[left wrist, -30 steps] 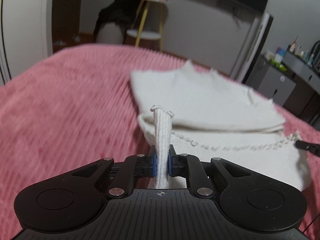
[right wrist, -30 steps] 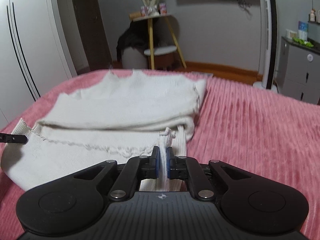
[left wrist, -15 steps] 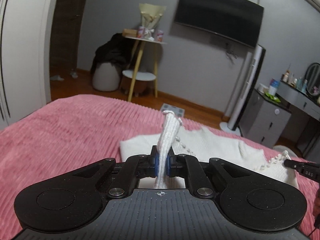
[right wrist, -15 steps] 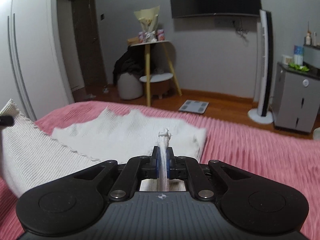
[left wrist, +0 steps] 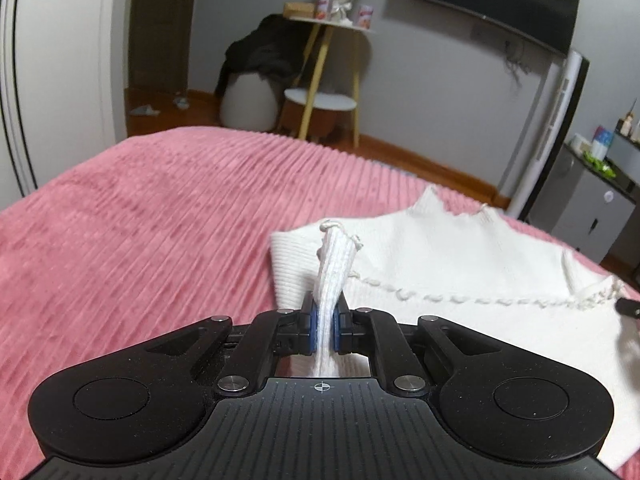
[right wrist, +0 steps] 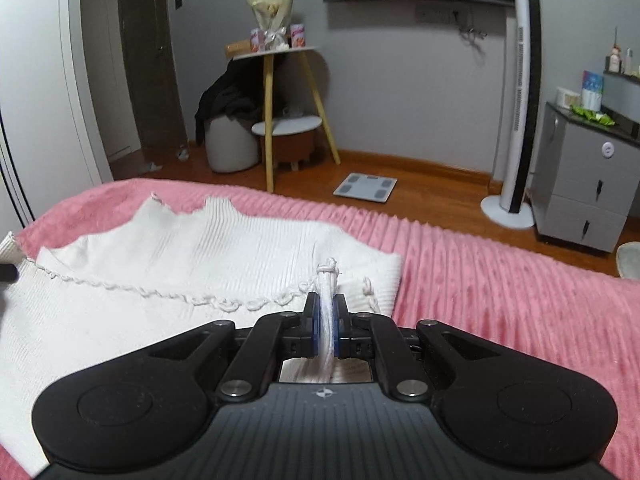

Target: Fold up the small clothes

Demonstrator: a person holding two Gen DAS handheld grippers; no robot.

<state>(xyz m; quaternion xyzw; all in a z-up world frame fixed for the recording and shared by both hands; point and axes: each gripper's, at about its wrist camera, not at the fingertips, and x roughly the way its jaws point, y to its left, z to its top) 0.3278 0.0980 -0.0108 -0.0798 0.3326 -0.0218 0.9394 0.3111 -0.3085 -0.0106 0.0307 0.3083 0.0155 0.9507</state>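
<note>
I had both grippers clamped on the white knit top (left wrist: pixel 460 256), which lay on the pink ribbed bedspread (left wrist: pixel 140 232). In the left wrist view, the left gripper (left wrist: pixel 325 322) had its fingers (left wrist: pixel 310 326) closed tight on a bunched corner of the garment's near hem, and the pinched fabric stood up above the blue pads in a narrow ribbed tuft. In the right wrist view, the right gripper (right wrist: pixel 326 322) pinched the opposite corner of that same hem, its fingers (right wrist: pixel 341 324) pressed together on a thin strip of cloth that ended in a small knot of trim.

Between the two grips the hem ran as a scalloped, beaded edge (right wrist: pixel 224 300) across the body of the top, so the lower layer was doubled over the upper part. The far end of the top, with its notched neckline (right wrist: pixel 180 210), rested flat on the bedspread near the foot of the bed. The tip of the other gripper showed at the edge of each view.

Beyond the bed I could see a wooden floor, a bathroom scale (right wrist: pixel 365 187), a tower fan (right wrist: pixel 520 100) and a yellow-legged side table (right wrist: pixel 280 92).
</note>
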